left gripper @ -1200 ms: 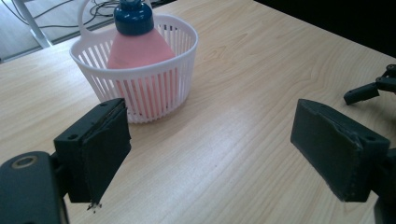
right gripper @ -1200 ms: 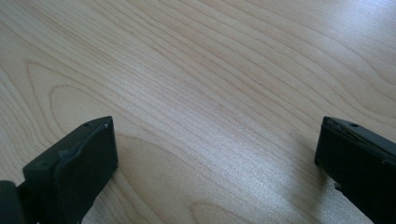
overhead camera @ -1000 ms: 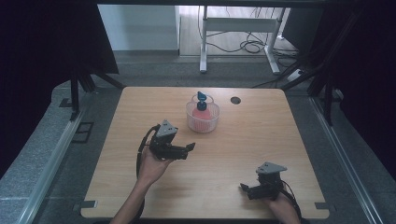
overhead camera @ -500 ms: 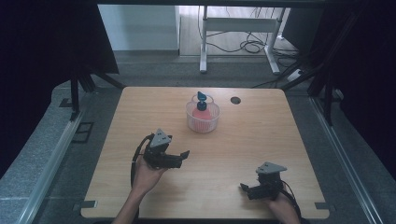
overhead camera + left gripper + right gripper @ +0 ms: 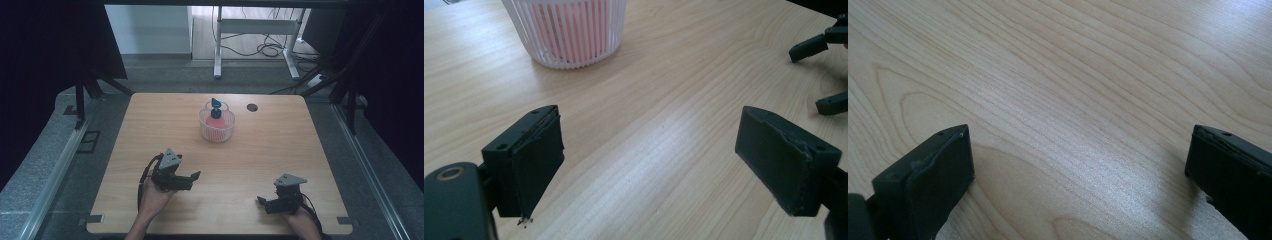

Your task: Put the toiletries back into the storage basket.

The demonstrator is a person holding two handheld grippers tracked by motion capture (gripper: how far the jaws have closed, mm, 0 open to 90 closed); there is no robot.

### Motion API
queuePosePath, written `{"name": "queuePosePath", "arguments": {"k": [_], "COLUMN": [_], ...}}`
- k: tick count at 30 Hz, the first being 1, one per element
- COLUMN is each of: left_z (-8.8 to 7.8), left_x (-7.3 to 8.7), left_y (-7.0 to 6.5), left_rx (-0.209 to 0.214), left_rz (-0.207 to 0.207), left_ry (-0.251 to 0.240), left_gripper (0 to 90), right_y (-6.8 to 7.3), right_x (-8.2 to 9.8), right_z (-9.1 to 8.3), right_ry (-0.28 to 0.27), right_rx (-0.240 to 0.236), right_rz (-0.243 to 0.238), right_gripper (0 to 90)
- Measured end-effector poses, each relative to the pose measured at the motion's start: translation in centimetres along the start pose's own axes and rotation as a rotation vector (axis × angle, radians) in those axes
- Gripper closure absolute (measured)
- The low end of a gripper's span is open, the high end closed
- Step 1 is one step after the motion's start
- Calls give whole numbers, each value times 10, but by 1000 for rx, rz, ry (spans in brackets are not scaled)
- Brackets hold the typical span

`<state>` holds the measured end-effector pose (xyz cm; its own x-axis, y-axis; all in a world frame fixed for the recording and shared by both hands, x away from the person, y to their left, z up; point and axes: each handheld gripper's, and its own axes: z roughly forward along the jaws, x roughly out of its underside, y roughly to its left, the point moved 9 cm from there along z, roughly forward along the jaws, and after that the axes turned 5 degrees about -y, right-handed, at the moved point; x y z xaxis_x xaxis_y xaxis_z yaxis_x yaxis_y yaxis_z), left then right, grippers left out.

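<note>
**So, both grippers parked near the person, basket up ahead**

Okay, here's how it sits. The left gripper [image 5: 194, 176] is held just above the wooden table [image 5: 280, 145], jaws spread wide with nothing between them. The right gripper [image 5: 260, 201] is the same deal: released, jaws apart, bare wood under it in its own view. The two are well apart from each other, both near the person's edge.

The thing to go for looks like the white slatted basket [image 5: 217, 126]. It's ahead of the left gripper and a bit to its right, well clear of both. In the left gripper view it sits up past the left jaw [image 5: 566, 30], with something pink-red inside showing through the slats. A blue piece [image 5: 215, 104] pokes out the top; I can't tell exactly what it is.

My guess is the step in hand is a reach toward that basket. To do it well, I'd keep the jaws wide, come in level and slow, and line the opening up with the blue top or the rim before closing. The basket looks light, so a bump from the side could shove or tip it. Approaching from above seems safer than sliding along the table.
</note>
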<state>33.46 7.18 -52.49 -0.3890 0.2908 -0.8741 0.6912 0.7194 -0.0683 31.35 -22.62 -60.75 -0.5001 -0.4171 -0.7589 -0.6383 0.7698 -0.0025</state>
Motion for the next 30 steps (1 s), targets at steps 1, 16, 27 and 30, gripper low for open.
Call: {"name": "queuePosePath", "arguments": {"k": [1,16,27,30], "left_z": [-1,-9,-9,-9], "left_x": [4,37,66,74], "left_y": [-1,0,-6,-8], "left_rx": [10,3,2,-1], "left_rz": [-6,-7,-20,-15], "left_ry": [-5,33,88,117], "left_gripper": [118,118,118,118], "right_y": [0,0,0,0], "right_x": [0,0,0,0], "right_z": [0,0,0,0], "right_ry": [1,0,1,0], "right_rx": [0,0,0,0], "right_rz": [1,1,4,0], "right_gripper": [0,0,0,0]}}
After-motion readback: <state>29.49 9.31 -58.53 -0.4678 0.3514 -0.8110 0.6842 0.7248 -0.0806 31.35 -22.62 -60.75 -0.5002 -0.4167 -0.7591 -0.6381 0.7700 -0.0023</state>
